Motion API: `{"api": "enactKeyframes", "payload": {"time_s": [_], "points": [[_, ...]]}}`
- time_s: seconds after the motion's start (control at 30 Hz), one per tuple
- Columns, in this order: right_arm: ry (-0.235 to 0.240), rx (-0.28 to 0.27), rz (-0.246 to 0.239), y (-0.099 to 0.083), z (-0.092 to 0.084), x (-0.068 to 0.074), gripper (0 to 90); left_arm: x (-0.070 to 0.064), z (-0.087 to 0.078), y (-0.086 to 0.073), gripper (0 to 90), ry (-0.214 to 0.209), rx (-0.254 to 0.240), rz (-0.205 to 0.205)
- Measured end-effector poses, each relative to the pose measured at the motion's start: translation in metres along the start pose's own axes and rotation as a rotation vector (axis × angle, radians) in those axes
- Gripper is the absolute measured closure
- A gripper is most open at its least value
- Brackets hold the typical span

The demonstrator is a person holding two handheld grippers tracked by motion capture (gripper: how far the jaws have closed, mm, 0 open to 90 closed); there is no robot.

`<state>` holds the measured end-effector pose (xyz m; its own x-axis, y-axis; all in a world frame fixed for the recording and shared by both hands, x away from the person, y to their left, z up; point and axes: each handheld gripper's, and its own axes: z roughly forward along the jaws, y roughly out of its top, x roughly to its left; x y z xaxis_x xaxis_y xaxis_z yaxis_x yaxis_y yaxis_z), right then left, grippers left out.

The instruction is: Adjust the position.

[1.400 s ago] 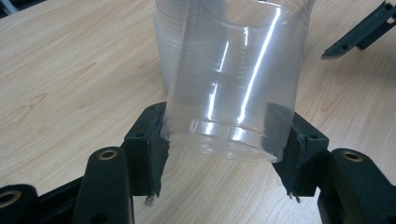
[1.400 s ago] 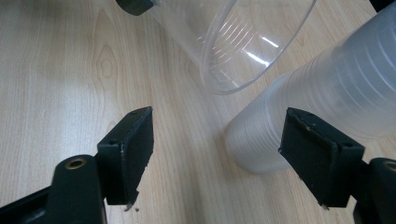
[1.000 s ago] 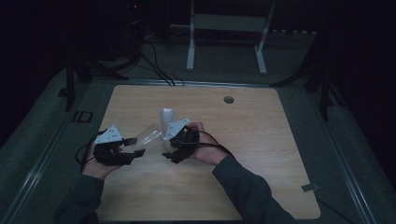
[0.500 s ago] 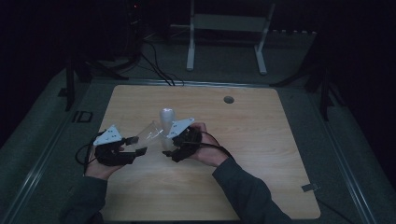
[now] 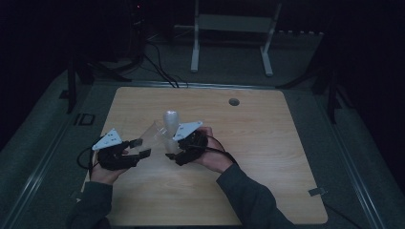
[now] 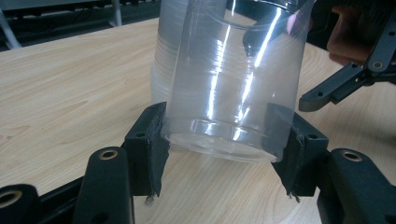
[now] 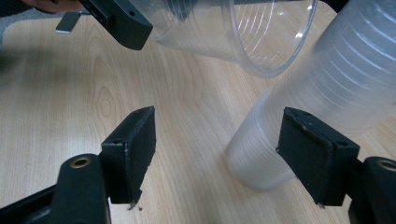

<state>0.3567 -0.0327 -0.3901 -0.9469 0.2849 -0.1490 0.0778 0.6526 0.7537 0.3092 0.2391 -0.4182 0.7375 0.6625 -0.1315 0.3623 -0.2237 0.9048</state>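
My left gripper (image 6: 224,149) is shut on the base of a single clear plastic cup (image 6: 233,88), which lies tilted with its mouth toward the stack. In the high view this cup (image 5: 153,133) is just left of a frosted stack of nested cups (image 5: 170,125) that leans on the wooden table. My right gripper (image 7: 219,140) is open beside the stack (image 7: 336,88): the stack's foot lies near the right pad (image 7: 317,154), and the left pad (image 7: 135,140) is well apart from it. The held cup's mouth (image 7: 243,32) hangs above the right gripper's jaws.
The wooden table (image 5: 267,157) has a round cable hole (image 5: 233,101) at its far side. A white metal stand (image 5: 231,33) and cables lie on the dark floor behind. Cables trail from both grippers.
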Motion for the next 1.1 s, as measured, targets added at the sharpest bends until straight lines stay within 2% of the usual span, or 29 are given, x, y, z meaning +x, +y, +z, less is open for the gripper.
{"api": "enactKeyframes", "payload": {"time_s": [0.33, 0.73, 1.1], "points": [[0.004, -0.042, 0.05, -0.0044, -0.0011, -0.0021, 27.4, 0.0022, -0.0027, -0.0031, 42.4, -0.004, -0.034, -0.02], [0.003, -0.089, 0.074, -0.0052, -0.0001, 0.0001, 27.4, 0.0017, -0.0025, -0.0039, 42.4, -0.018, -0.083, -0.038], [0.031, -0.149, 0.132, -0.0057, -0.0022, -0.0016, 27.2, -0.0008, -0.0027, -0.003, 42.4, -0.023, -0.126, -0.047]]}}
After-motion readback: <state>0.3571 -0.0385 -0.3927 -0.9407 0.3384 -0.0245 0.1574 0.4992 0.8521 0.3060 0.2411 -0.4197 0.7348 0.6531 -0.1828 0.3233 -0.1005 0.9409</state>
